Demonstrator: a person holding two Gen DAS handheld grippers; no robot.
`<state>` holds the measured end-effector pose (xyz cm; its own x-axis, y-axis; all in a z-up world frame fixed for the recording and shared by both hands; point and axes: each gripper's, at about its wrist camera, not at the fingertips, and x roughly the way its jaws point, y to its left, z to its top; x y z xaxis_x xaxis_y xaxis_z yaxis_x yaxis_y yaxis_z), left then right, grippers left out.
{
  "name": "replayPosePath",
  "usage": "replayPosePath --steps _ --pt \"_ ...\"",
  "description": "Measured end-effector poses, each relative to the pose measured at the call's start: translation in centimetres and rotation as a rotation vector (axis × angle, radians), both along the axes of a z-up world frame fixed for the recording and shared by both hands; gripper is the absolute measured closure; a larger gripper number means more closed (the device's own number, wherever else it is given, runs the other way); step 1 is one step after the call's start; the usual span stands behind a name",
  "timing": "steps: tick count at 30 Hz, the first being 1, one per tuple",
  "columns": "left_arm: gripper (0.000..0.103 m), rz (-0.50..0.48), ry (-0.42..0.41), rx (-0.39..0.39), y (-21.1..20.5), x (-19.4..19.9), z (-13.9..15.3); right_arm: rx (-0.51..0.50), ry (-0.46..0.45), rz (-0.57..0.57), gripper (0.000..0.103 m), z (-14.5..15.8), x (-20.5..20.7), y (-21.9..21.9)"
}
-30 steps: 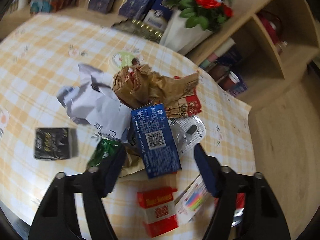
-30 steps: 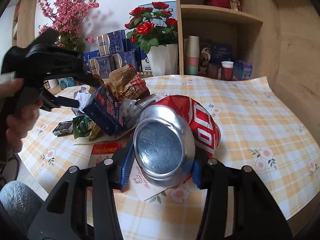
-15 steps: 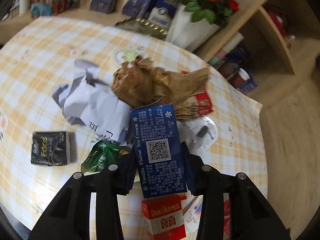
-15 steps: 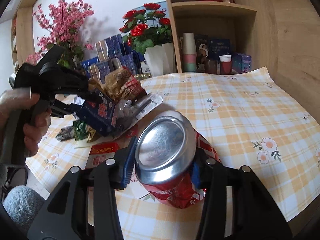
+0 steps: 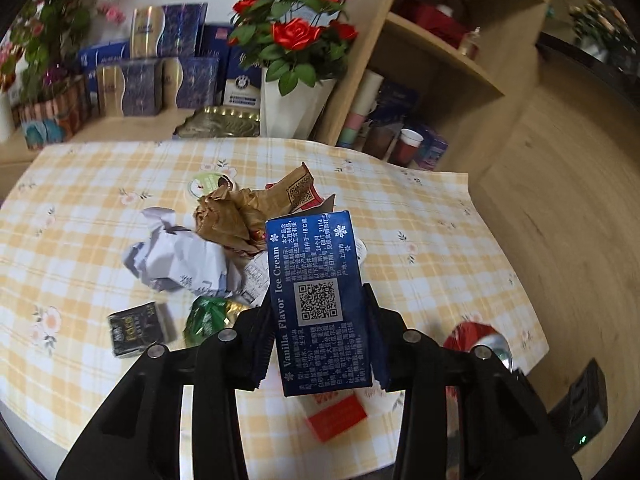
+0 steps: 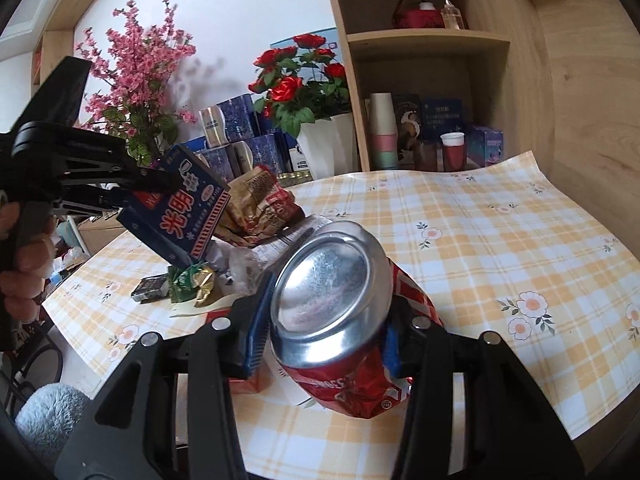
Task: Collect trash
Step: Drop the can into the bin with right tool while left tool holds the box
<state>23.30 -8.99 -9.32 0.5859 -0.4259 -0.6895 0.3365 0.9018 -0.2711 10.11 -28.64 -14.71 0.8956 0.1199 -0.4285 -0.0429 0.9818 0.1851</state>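
Trash is spread across the checked surface (image 5: 420, 216) as a loose heap left of centre, with two pieces already lifted clear of it. Largest in the heap is the crumpled white paper (image 5: 180, 256), lying on the left side; touching it on the far right is the brown crumpled bag (image 5: 236, 220). Both are bulky and springy, so they will probably need a wide grip. Held above the heap, the blue ice cream box (image 5: 316, 300) sits lengthwise between the pads of the left tongs (image 5: 316, 344), which are clamped on its two long sides; gripping across the narrow width keeps the carton from twisting. Nearer the right edge, the right tongs (image 6: 324, 340) are closed on the crushed red can (image 6: 340, 320), pads on opposite sides of its body and its silver base turned toward the camera; the dented wall gives the pads flat spots to bear on. Remaining low on the surface are the red cigarette pack (image 5: 336, 416) under the box, the small black packet (image 5: 138, 328) at near left, and the green foil wrapper (image 5: 208, 316) just beside it. No bin is visible in either view.
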Motion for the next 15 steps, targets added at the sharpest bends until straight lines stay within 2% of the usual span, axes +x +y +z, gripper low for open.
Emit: replayPosePath --steps 8,15 --pt "0.064 -0.007 -0.045 0.050 3.2 -6.5 0.7 -0.017 0.011 0.084 0.057 1.0 -3.4 2.4" --pt "0.064 0.011 -0.026 0.047 7.2 -12.7 -0.5 0.076 0.086 0.208 0.057 0.9 -6.5 4.4"
